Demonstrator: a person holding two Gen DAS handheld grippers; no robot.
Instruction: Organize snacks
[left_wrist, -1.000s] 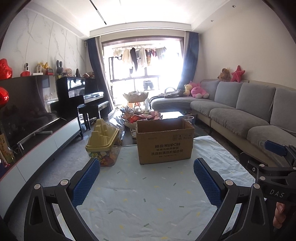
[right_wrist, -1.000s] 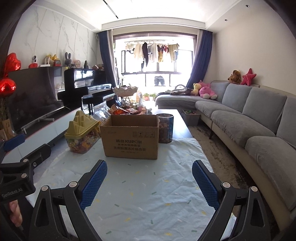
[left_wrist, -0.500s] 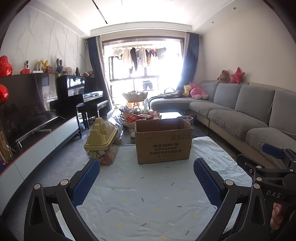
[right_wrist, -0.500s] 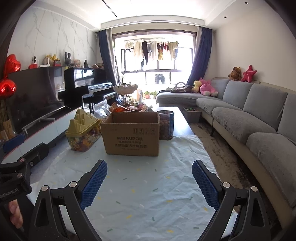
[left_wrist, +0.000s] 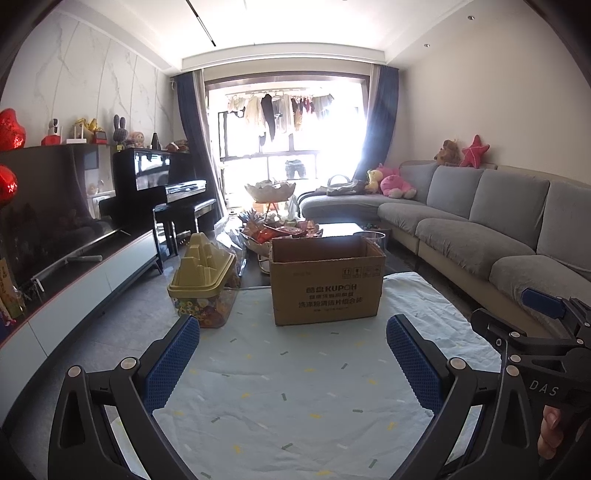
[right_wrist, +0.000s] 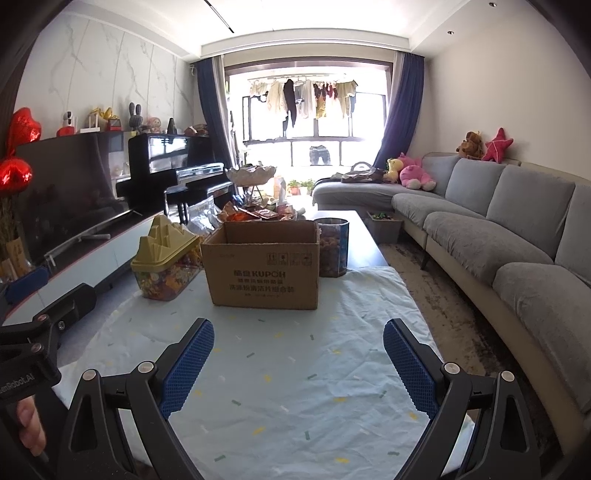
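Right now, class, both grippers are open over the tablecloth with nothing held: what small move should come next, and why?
Probably carry the right gripper forward, past the open cardboard box, toward the snack packets heaped behind it. Both it and the left gripper are open and hold nothing, and the box's open top faces up, so a packet must be fetched first.

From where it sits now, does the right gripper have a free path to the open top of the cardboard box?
Probably yes. The right gripper is open and empty, and only bare tablecloth lies between it and the cardboard box. The box top is open; the gripper would need to rise over the near wall.
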